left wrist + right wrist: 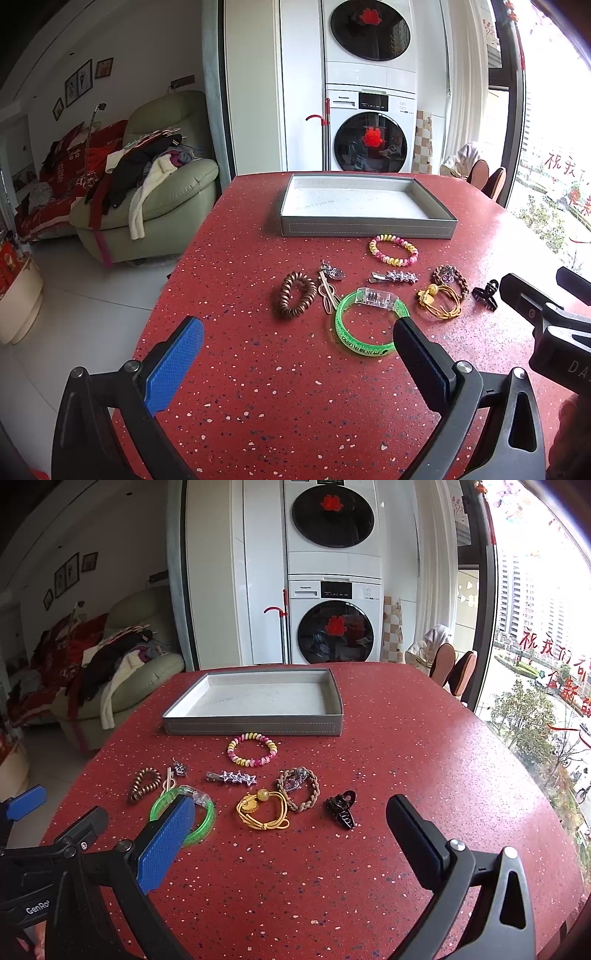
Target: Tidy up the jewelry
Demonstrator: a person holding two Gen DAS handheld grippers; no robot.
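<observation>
A grey tray [365,226] [255,726] with a white lining stands at the far side of the red table. In front of it lie a pink-yellow bead bracelet [393,250] [252,748], a star clip [395,277] [232,777], a brown coil tie [295,297] [144,784], a green bangle [369,321] [205,819], a yellow cord tie [439,301] [264,808], a braided brown tie [450,277] [299,786] and a black claw clip [487,293] [341,806]. My left gripper [299,343] is open near the bangle. My right gripper [291,819] is open in front of the cord tie.
The red speckled table [280,398] [424,746] has a curved left edge. A green armchair [162,199] piled with clothes stands to the left. Stacked washing machines [369,110] are behind. Chair backs [454,672] stand at the far right by the window.
</observation>
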